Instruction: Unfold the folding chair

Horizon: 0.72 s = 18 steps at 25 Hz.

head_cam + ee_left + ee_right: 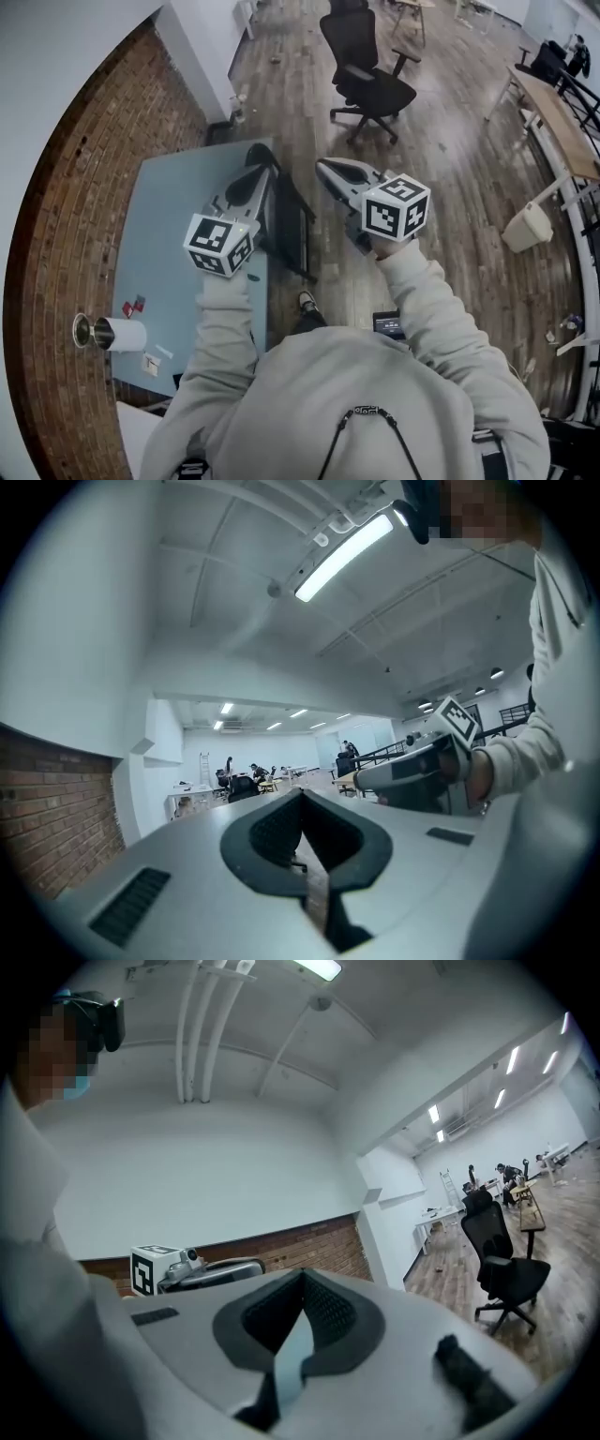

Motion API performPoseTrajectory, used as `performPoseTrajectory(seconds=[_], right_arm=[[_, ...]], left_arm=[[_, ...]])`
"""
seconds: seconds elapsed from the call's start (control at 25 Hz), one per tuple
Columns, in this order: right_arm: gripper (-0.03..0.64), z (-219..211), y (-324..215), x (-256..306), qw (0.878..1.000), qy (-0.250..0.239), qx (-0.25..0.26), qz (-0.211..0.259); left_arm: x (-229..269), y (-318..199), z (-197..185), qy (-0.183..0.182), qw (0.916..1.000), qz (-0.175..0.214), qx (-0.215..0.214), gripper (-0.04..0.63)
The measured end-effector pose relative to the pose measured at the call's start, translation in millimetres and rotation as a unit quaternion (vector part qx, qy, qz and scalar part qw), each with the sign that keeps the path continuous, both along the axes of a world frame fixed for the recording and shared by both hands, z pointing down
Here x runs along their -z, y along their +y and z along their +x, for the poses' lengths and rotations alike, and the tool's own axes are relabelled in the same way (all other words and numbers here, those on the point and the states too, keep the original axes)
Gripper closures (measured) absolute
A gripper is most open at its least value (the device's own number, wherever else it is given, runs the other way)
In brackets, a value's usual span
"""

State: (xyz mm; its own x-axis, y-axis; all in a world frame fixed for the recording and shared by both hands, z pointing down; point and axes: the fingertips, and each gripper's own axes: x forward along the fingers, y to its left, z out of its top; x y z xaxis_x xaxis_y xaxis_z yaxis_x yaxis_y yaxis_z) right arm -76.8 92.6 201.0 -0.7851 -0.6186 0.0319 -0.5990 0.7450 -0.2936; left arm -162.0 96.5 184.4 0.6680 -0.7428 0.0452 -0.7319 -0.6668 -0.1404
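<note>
Chair (pixel 289 223) stood folded on the wood floor (pixel 450 187), against the edge of the blue table (pixel 178 234), below and between the person's two raised grippers. Left gripper (pixel 251 174) was held level over the table's edge, its jaws pressed together on nothing. Right gripper (pixel 328 169), also level, was just beside it over the floor, jaws likewise closed and empty.

Folded chair (pixel 292 227) beside blue table (pixel 173 220)
</note>
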Motion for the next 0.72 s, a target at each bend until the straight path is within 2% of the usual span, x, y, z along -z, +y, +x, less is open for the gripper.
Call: performPoseTrajectory(seconds=[0.16, 0.32, 0.44, 0.56, 0.72], right_arm=[[0.611, -29, -62, 5, 1.000, 0.016, 0.004, 0.017], [0.611, -48, -124, -1, 1.000, 0.019, -0.014, 0.012], [0.611, -53, -159, 4, 0.999, 0.019, -0.032, 0.012], [0.611, -51, -189, 16, 0.999, 0.005, -0.044, 0.013], [0.611, -57, -212, 17, 0.999, 0.020, -0.038, 0.017]], left_arm=[[-10, -63, -33, 0.011, 0.9999, 0.002, 0.009, 0.591], [-25, -128, -57, 0.012, 0.9999, -0.011, 0.003, 0.591], [-25, -166, -63, -0.016, 0.9997, -0.016, -0.009, 0.591], [-15, -188, -59, -0.016, 0.9995, -0.015, -0.021, 0.591], [-21, -210, -59, -0.031, 0.9990, -0.026, -0.022, 0.591]])
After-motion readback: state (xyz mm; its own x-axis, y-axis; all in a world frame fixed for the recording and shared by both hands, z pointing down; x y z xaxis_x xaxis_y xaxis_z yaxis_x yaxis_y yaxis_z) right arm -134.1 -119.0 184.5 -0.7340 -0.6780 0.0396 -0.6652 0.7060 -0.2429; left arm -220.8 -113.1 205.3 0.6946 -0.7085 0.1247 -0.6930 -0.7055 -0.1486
